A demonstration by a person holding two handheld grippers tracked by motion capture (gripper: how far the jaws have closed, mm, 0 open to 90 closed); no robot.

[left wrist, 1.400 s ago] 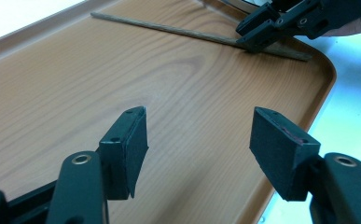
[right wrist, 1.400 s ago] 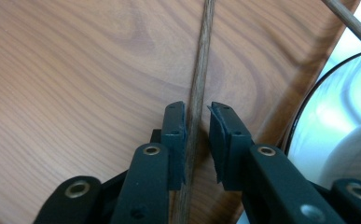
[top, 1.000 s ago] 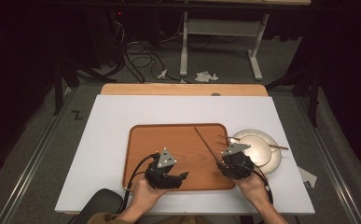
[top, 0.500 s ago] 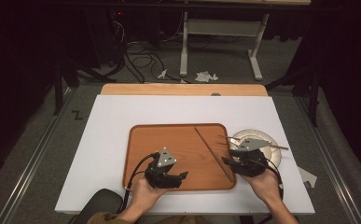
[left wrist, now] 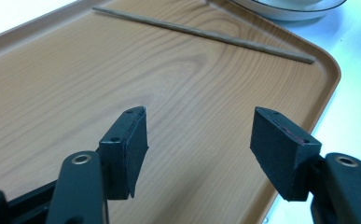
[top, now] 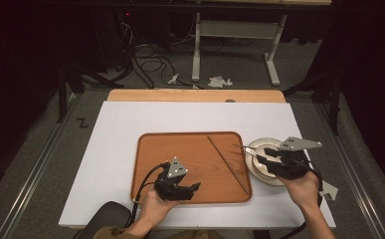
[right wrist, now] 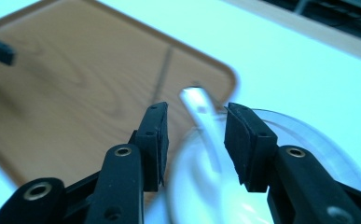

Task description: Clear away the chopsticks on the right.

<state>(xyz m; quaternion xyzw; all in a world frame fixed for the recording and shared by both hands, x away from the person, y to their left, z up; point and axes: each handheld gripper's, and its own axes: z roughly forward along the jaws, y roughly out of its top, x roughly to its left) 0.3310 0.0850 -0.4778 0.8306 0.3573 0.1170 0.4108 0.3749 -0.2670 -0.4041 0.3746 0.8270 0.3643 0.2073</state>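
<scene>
A wooden tray lies mid-table with one thin brown chopstick slanting across its right part. Right of it stands a white plate with a white spoon in it. My left gripper rests low over the tray's near part, open, with bare wood between its jaws and the chopstick beyond them. My right gripper hovers over the plate; its jaws have just been opening. It is open, and the spoon's handle shows in the gap below, untouched.
The white tabletop surrounds the tray, with a wooden strip along the far edge. A small white scrap lies by the right hand. Cables and crumpled paper lie on the dark floor beyond. A dark chair part sits near left.
My right gripper has moved right, from the tray's near right corner by the chopstick's end to above the plate, and has risen. The left gripper stays put.
</scene>
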